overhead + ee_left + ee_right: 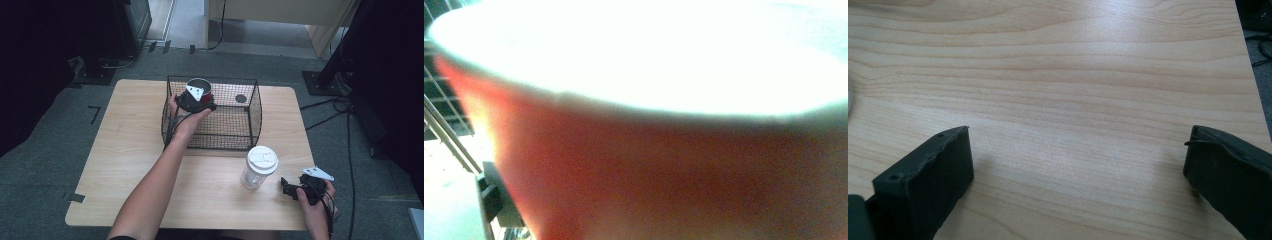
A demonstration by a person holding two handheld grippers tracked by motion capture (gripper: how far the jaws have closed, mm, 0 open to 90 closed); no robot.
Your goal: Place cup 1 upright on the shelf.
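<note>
On the wooden table [135, 150], a black wire basket [252, 107] stands toward the far side, and the left gripper [196, 101] is held at its near-left corner, at the level of the rim. A red cup [202, 88] with a dark inside sits right at that gripper's front, over the basket's far-left corner; in the left gripper view its red wall and pale rim [659, 165] press so close to the camera that everything blurs, with basket wires at the left edge. The cup appears held by this gripper, though the jaws themselves are hidden and I cannot tell how they stand. A small dark round object [241, 98] lies on the basket floor, well apart from the cup. In front of the basket stands a clear plastic jar [254, 175] with a white lid [262, 159]. The right gripper [1078, 165] rests just right of the jar, near the table's front edge, its 2 jaws wide apart over bare wood, gripping nothing.
</note>
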